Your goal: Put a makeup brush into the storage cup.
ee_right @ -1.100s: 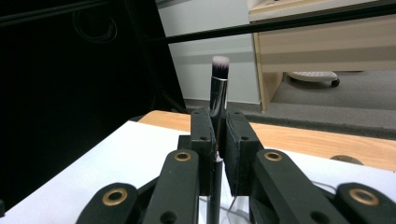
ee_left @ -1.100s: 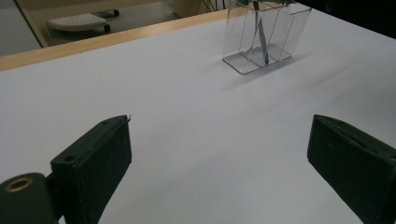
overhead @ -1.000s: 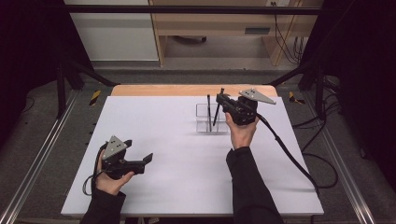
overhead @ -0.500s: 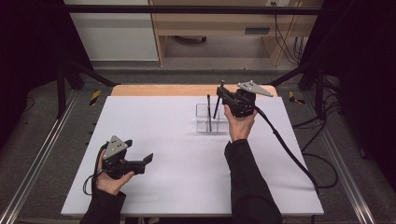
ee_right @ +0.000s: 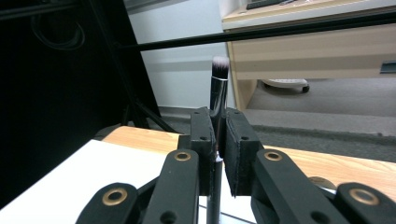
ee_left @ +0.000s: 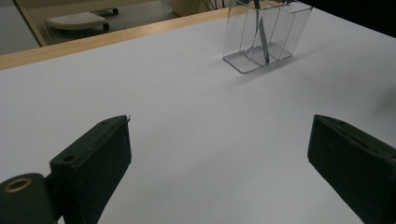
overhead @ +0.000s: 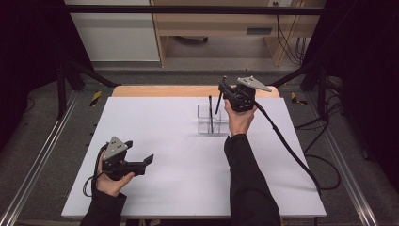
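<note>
Near left: left tongs (overhead: 149, 160) rest low over the white surface (overhead: 169, 155), held in the left hand (overhead: 110, 181). Jaws spread wide, nothing between them; the left gripper view shows bare surface in the gap (ee_left: 219, 154). No change here against the earlier pictures: same spot, same spread.

Middle right: the right forearm in a dark sleeve (overhead: 247, 179) runs up from the near edge toward the far half of the surface.

Far centre-right: clear holder (overhead: 211, 120) with upright compartments stands on the surface. One dark brush (overhead: 210, 113) stands in it, upright. Holder and that brush have not shifted.

Just above and right of the holder: right tongs (overhead: 222, 89), pressed together on the handle of a second makeup brush (overhead: 219, 101). In the right gripper view the pads clamp the handle, with the bristle tip (ee_right: 220, 67) poking up beyond the jaws and the rest of the handle running down below them. The brush hangs tilted, its lower end over the holder's right side; whether it touches the holder I cannot tell.

Change: the right hand (overhead: 240, 117) with tongs and brush has drifted slightly toward the far edge since a second ago, grip unchanged. The cable (overhead: 287, 146) trails off to the near right.
</note>
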Tool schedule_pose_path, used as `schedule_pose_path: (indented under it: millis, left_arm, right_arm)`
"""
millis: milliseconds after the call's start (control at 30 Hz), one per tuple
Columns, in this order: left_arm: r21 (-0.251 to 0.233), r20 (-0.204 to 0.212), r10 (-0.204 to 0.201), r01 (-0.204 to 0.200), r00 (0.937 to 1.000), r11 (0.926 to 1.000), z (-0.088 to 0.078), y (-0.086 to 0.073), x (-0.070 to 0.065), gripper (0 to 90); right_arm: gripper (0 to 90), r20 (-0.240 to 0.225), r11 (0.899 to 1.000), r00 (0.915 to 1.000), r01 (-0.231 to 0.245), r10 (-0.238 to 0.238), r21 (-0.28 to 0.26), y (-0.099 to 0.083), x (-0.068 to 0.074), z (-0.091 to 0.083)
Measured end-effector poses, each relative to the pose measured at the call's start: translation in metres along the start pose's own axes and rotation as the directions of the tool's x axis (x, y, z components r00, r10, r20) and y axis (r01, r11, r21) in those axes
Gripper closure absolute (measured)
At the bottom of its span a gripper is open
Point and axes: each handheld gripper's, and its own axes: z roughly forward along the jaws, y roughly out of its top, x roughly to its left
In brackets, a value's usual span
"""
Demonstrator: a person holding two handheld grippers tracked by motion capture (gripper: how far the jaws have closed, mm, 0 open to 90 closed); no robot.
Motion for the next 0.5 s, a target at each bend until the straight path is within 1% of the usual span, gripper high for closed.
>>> schedule_pose_path:
  millis: [200, 300, 367, 500]
  left_arm:
    - [-0.003, 0.000, -0.002, 0.002, 1.0000, 1.0000, 0.000, 0.000, 0.001, 5.4]
    - [-0.003, -0.001, 0.000, 0.000, 1.0000, 1.0000, 0.000, 0.000, 0.001, 5.4]
    - [-0.003, -0.001, 0.001, -0.001, 1.0000, 1.0000, -0.001, 0.000, 0.001, 5.4]
    - [-0.005, -0.001, 0.001, -0.001, 1.0000, 1.0000, -0.001, 0.000, 0.001, 5.3]
  right_arm:
    - [83.6, 0.018, 1.000, 0.9998, 0.004, -0.004, 0.007, -0.003, -0.003, 0.007]
    - [83.6, 0.028, 1.000, 0.9996, 0.006, -0.006, 0.019, -0.005, -0.003, 0.011]
    - [83.6, 0.029, 1.000, 0.9995, 0.014, -0.014, 0.026, -0.008, -0.003, 0.013]
    - [83.6, 0.034, 0.999, 0.9993, 0.014, -0.016, 0.034, -0.012, -0.002, 0.017]
